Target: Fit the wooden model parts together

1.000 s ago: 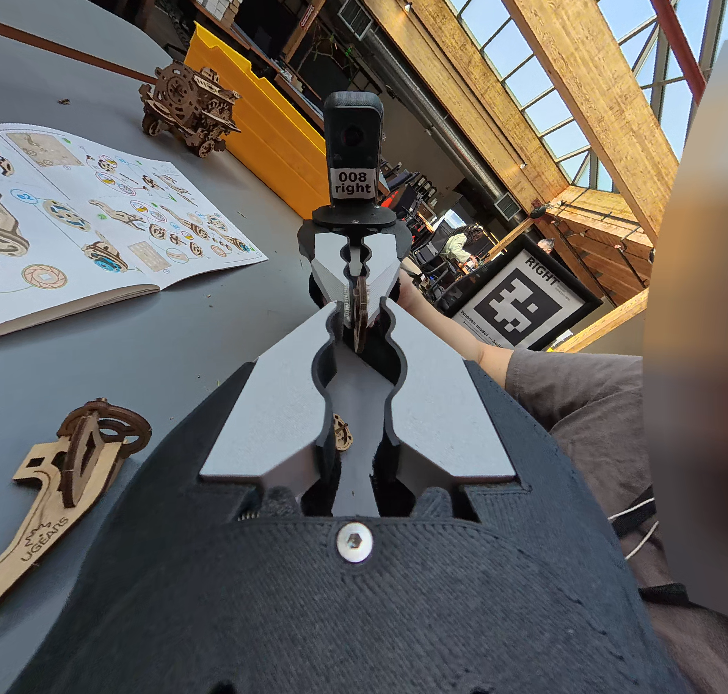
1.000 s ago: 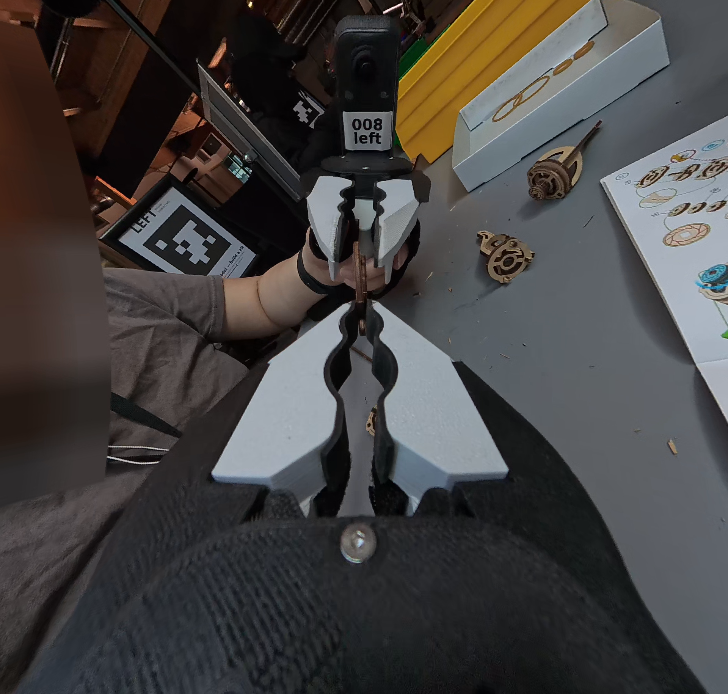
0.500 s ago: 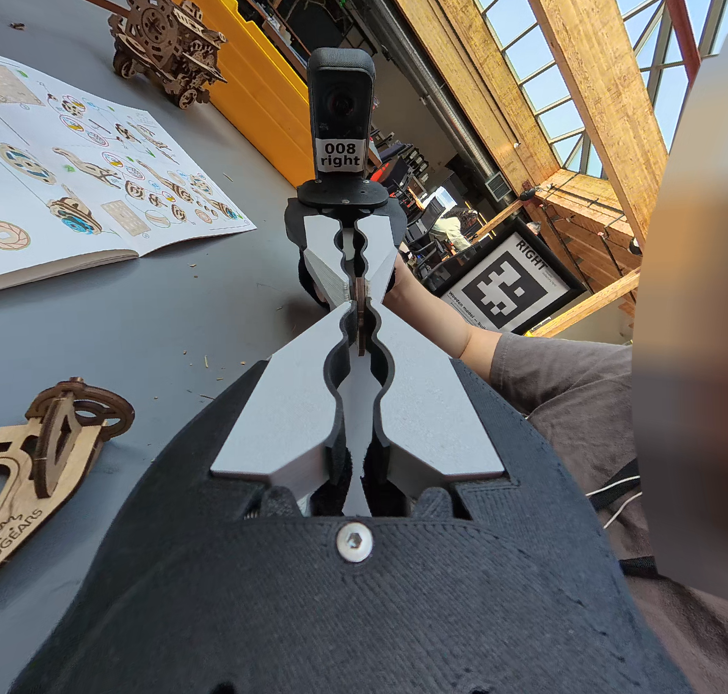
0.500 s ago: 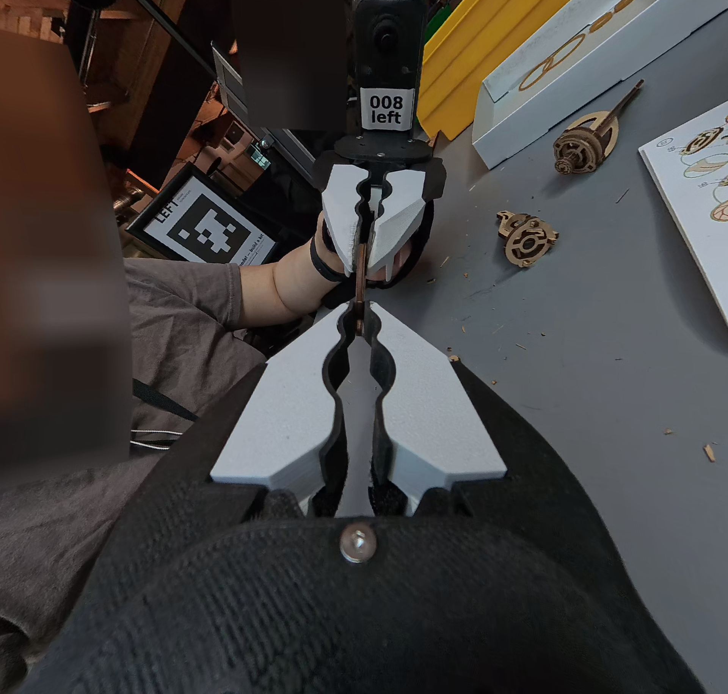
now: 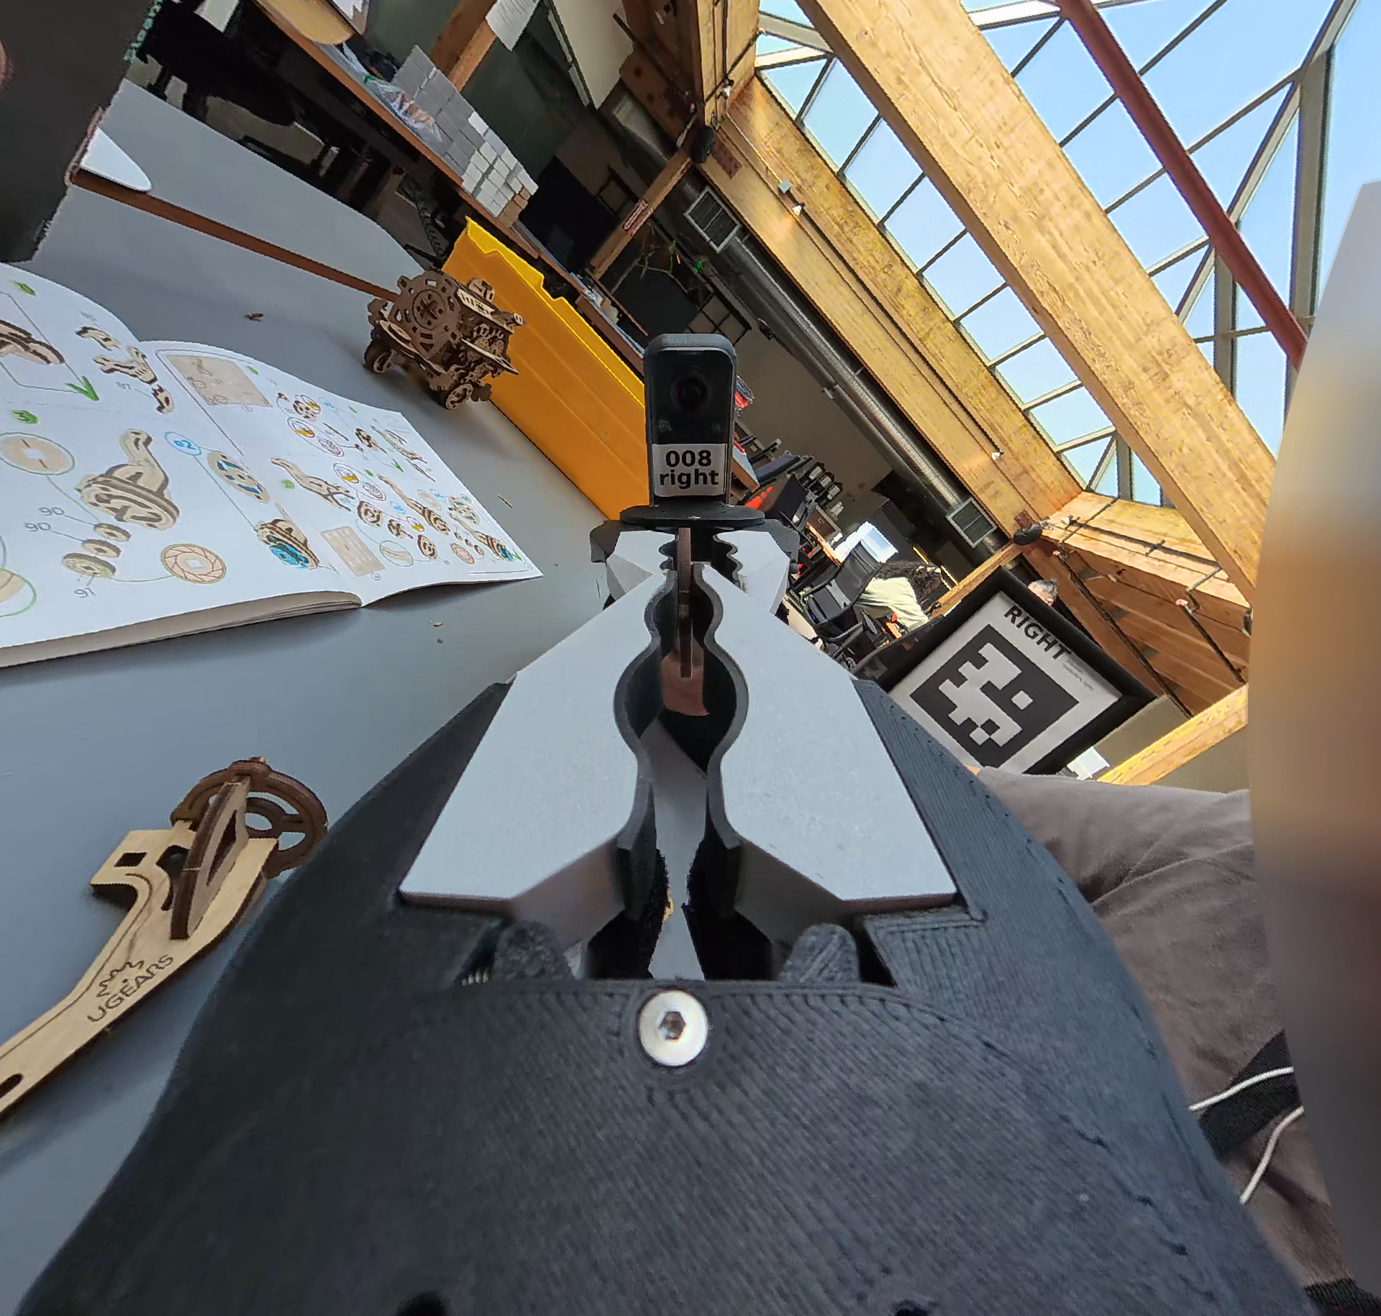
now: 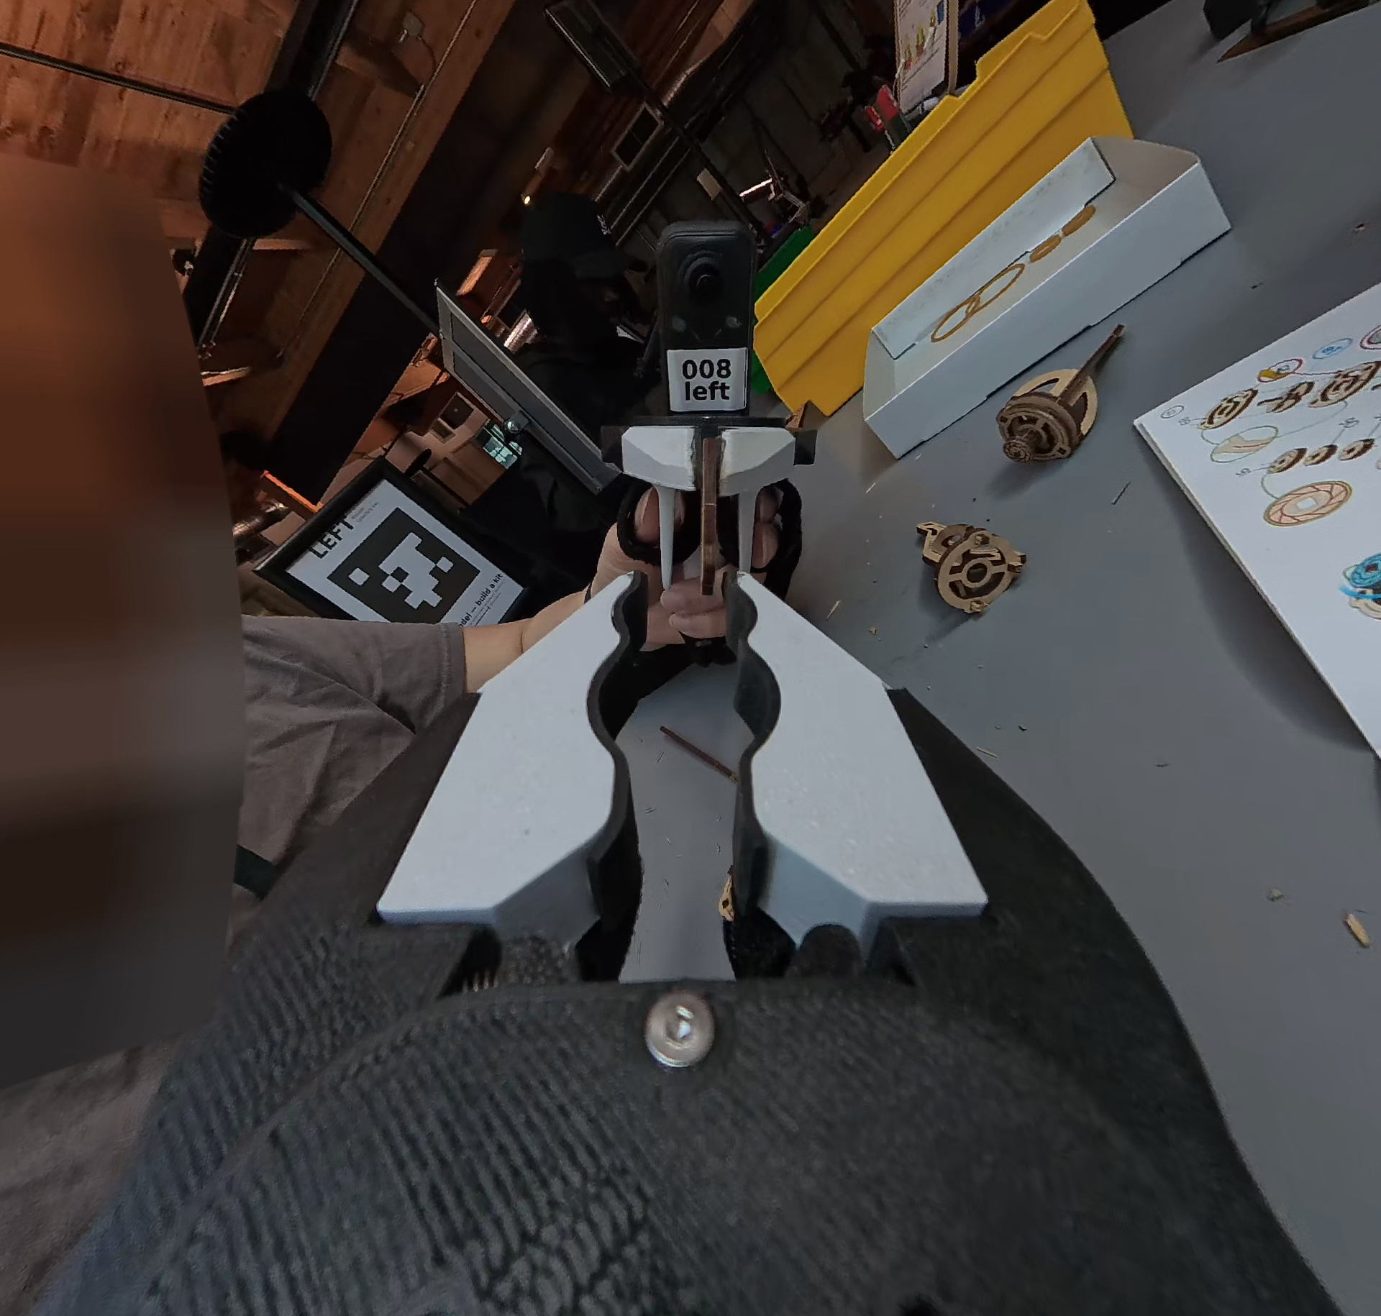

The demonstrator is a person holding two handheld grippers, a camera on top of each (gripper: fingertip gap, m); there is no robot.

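My left gripper (image 5: 684,581) is shut on a thin flat wooden part (image 5: 681,671), held edge-on above the grey table (image 5: 299,697). The part runs back between the jaws and sticks out past the tips. My right gripper (image 6: 687,593) faces it tip to tip and is open, its jaws standing apart on either side of the part's end without gripping it. In the right wrist view the left gripper (image 6: 706,574) holds the same part (image 6: 708,510). The right gripper (image 5: 691,548) shows just behind the left fingertips. A person's hand and arm hold each gripper.
An open instruction booklet (image 5: 224,473) lies on the table, with an assembled wooden model (image 5: 441,339) and a yellow bin (image 5: 568,398) behind it. A flat wooden piece with a ring (image 5: 187,884) lies near left. A white box (image 6: 1046,294), two gear assemblies (image 6: 971,566) (image 6: 1046,413) and a thin stick (image 6: 699,753) are nearby. Both grippers' tips are close together, under 4 cm apart.
My right gripper has opened and let go of the wooden part. My left gripper keeps hold of it, and the part now sits deeper between its jaws.
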